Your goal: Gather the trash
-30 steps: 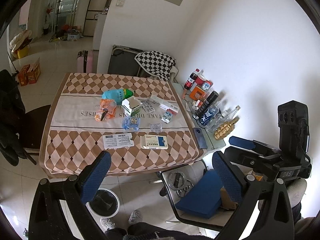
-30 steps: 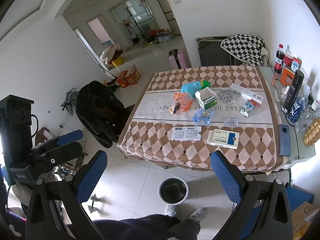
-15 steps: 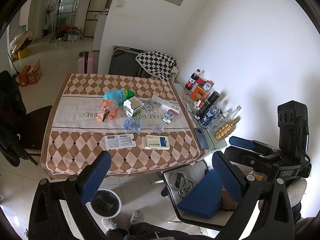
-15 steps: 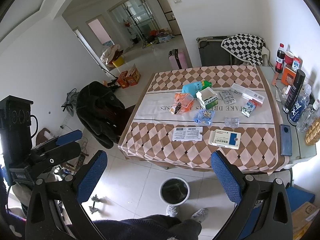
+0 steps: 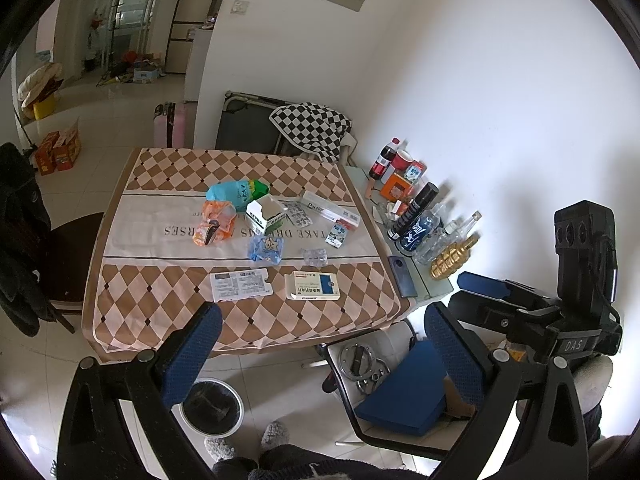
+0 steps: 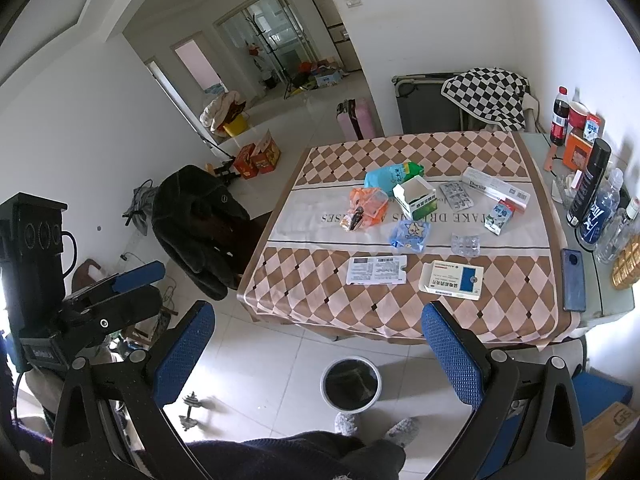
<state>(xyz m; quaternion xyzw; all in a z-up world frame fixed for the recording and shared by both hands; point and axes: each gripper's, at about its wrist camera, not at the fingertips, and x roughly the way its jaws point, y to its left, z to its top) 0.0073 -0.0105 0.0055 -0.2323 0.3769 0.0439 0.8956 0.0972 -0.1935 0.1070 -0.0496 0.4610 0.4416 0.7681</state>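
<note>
Both grippers, left gripper (image 5: 320, 344) and right gripper (image 6: 318, 340), hung spread and empty off the table's near edge (image 6: 360, 330). Trash sat mid-table, bin (image 6: 351, 383) below; risk: flat leaflet (image 6: 376, 270) slipping the pinch.

Square table with brown-and-cream diamond-check cloth (image 5: 160, 280). Near edge: flat white printed card (image 5: 240, 285), white-and-blue medicine box (image 5: 313, 285). Mid-band: clear blister pack (image 5: 314, 257), blue wrapper (image 5: 266, 249), orange bag (image 5: 214, 227), open green-white carton (image 5: 265, 216). Dark phone (image 5: 402, 276) at right edge.
</note>
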